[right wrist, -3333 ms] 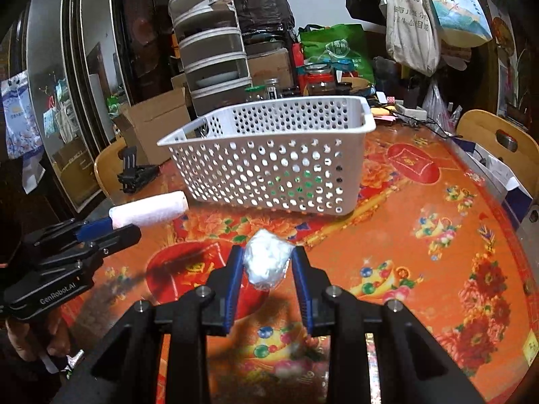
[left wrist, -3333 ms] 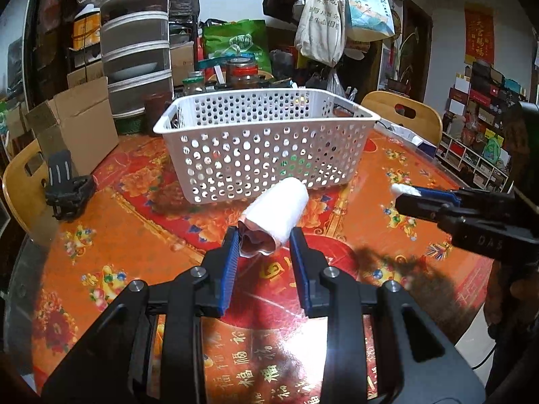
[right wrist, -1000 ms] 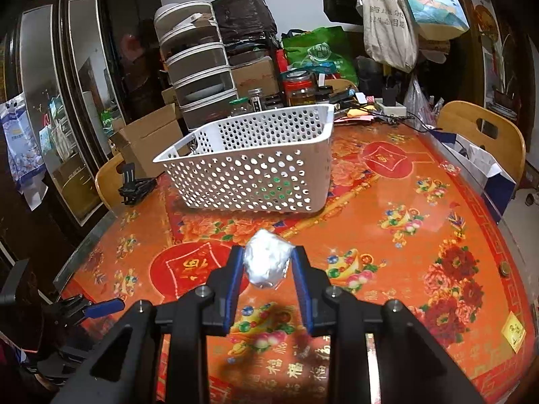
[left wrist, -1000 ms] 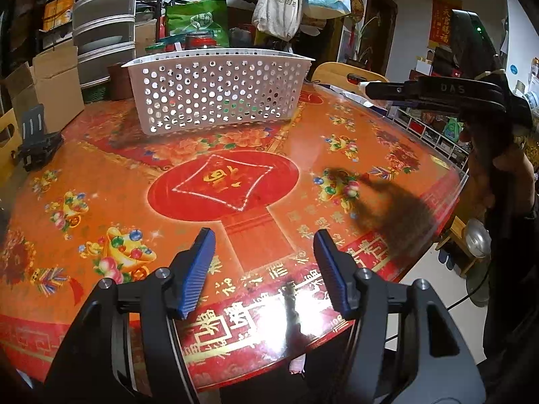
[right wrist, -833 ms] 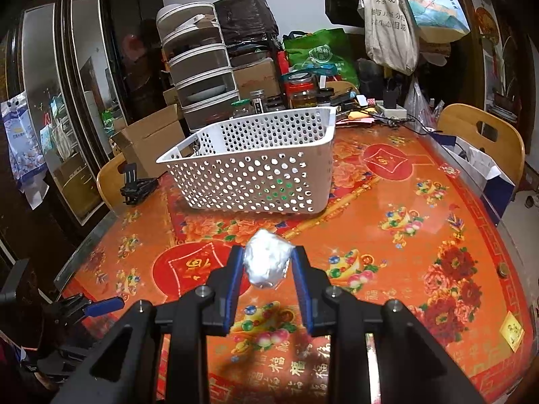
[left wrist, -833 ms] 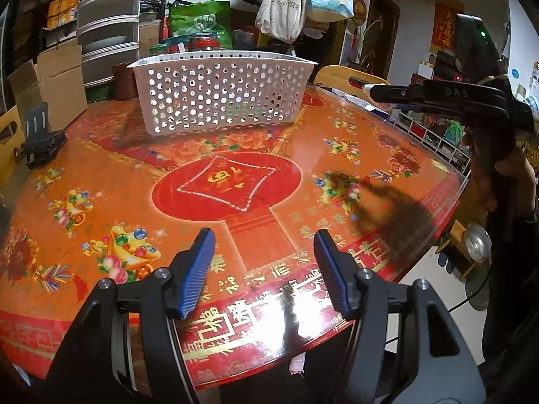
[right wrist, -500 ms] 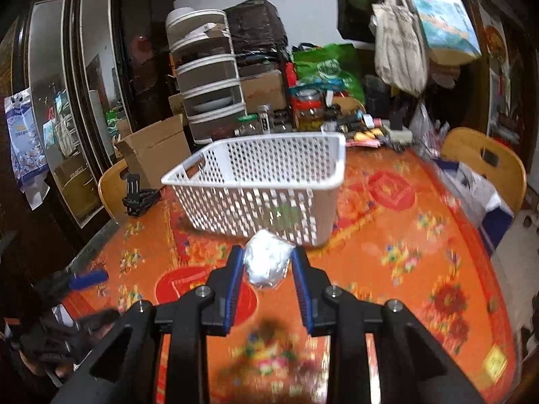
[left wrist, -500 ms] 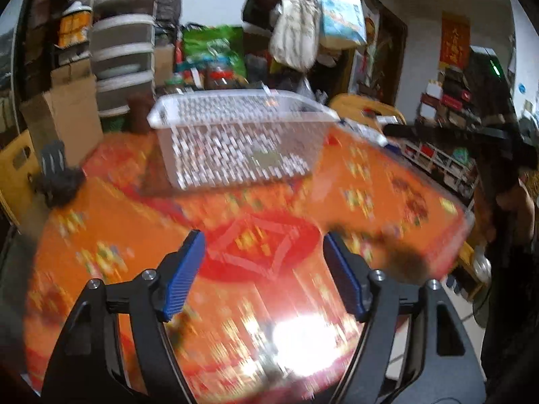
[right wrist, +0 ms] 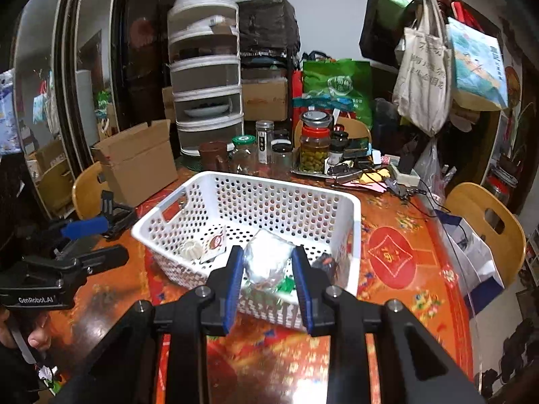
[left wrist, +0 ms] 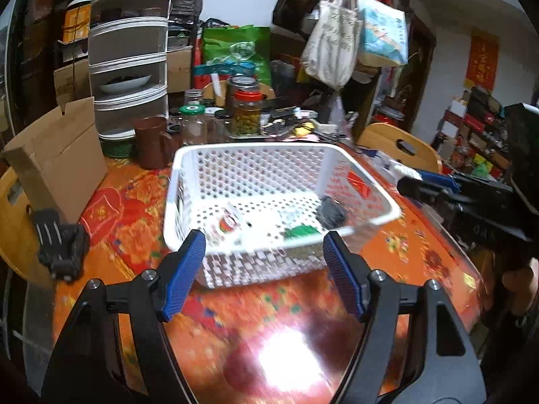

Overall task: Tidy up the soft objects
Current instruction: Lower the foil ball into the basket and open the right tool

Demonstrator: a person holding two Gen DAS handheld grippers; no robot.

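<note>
A white perforated basket (left wrist: 188,165) (right wrist: 347,222) stands on the red patterned table. It holds a dark bundle (left wrist: 331,210), a small packet (left wrist: 227,224) and a white ridged piece (right wrist: 190,248). My right gripper (right wrist: 267,269) is shut on a white wrapped bundle (right wrist: 267,262) and holds it above the basket's near rim. It also shows in the left wrist view (left wrist: 409,178). My left gripper (left wrist: 266,269) is open and empty, just short of the basket's near wall. It also shows at the left of the right wrist view (right wrist: 87,239).
A cardboard box (left wrist: 57,165), a brown cup (left wrist: 151,146), jars (left wrist: 247,112) and stacked grey drawers (left wrist: 129,64) crowd the table's far side. A black clip stand (left wrist: 59,249) sits left. Wooden chairs (right wrist: 485,225) stand at the table's edge.
Both grippers have risen and moved forward toward the basket. The left one let go of the white roll earlier and is open; the right still holds its bundle.
</note>
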